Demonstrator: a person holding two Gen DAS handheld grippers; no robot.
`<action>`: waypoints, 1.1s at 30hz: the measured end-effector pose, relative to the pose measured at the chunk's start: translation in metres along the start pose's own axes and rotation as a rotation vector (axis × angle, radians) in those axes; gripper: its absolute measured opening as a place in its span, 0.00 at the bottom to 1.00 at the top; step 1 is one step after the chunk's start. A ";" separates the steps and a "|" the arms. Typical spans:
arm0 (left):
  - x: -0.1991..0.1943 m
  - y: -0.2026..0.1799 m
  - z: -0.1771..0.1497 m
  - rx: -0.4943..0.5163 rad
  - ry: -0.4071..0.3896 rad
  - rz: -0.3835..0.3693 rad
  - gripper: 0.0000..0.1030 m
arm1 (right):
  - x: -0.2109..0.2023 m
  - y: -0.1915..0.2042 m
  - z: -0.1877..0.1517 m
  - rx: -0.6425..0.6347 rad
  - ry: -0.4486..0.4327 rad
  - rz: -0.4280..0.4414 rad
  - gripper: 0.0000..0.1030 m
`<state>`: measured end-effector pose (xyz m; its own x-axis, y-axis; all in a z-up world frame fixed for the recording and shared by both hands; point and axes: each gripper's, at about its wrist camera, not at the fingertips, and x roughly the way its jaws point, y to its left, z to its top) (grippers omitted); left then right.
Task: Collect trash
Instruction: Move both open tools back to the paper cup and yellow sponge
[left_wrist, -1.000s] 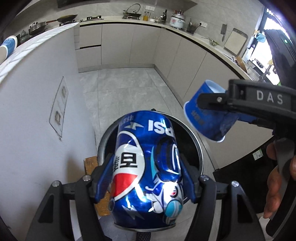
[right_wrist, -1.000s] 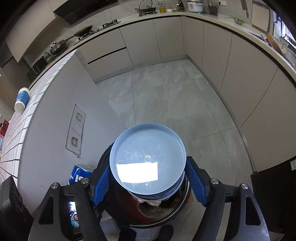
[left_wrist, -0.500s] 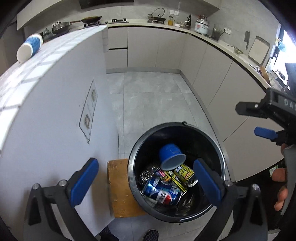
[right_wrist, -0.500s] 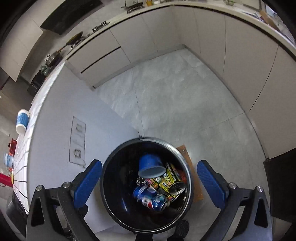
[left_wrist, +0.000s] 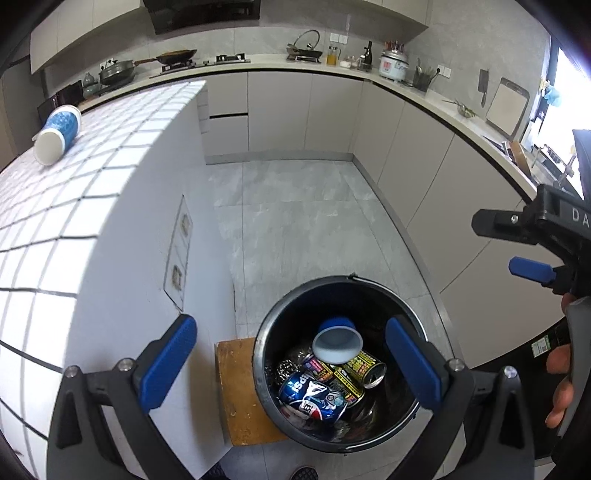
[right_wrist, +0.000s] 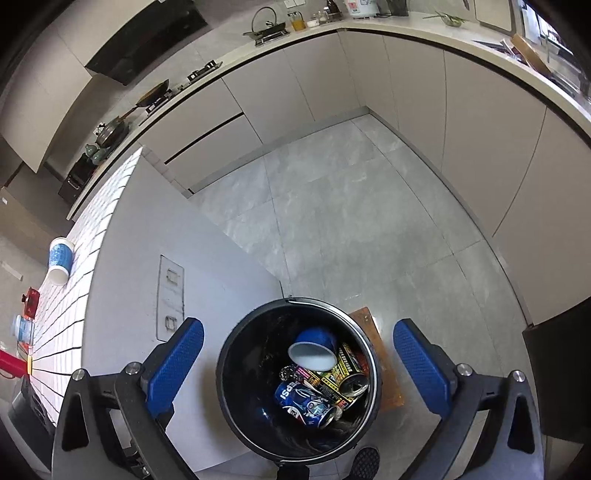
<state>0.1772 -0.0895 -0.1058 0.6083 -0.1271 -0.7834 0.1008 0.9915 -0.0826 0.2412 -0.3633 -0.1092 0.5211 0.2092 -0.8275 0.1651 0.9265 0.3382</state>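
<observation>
My left gripper (left_wrist: 291, 365) and right gripper (right_wrist: 299, 365) hung released, empty, above the black bin (right_wrist: 236, 354); inside lay one blue paper cup (right_wrist: 314, 349), one Pepsi can (right_wrist: 303, 400), one yellow can (right_wrist: 351, 373).

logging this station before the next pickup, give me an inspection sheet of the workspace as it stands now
surface: white tiled counter, grey floor tiles below.
job's things: black bin on the floor holds a blue cup, a pepsi can and a yellow can; another blue cup lies on its side on the counter.
clutter: wooden board beside the bin; small red and clear items at the counter's far end, unclear.
grippers: left claw and right claw open, empty, above the bin.
cables: nothing seen.
surroundings: cabinets, stove with pans, rice cooker.
</observation>
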 end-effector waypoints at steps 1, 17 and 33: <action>-0.003 0.000 0.002 0.000 -0.004 -0.002 1.00 | -0.003 0.004 0.002 -0.009 -0.004 0.002 1.00; -0.076 0.120 0.050 -0.115 -0.158 0.119 1.00 | -0.026 0.140 0.034 -0.189 -0.071 0.091 1.00; -0.064 0.349 0.085 -0.206 -0.145 0.189 1.00 | 0.055 0.378 0.013 -0.378 -0.008 0.134 1.00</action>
<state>0.2405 0.2623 -0.0324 0.7086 0.0723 -0.7019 -0.1776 0.9810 -0.0783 0.3427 -0.0057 -0.0210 0.5241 0.3352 -0.7829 -0.2241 0.9412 0.2529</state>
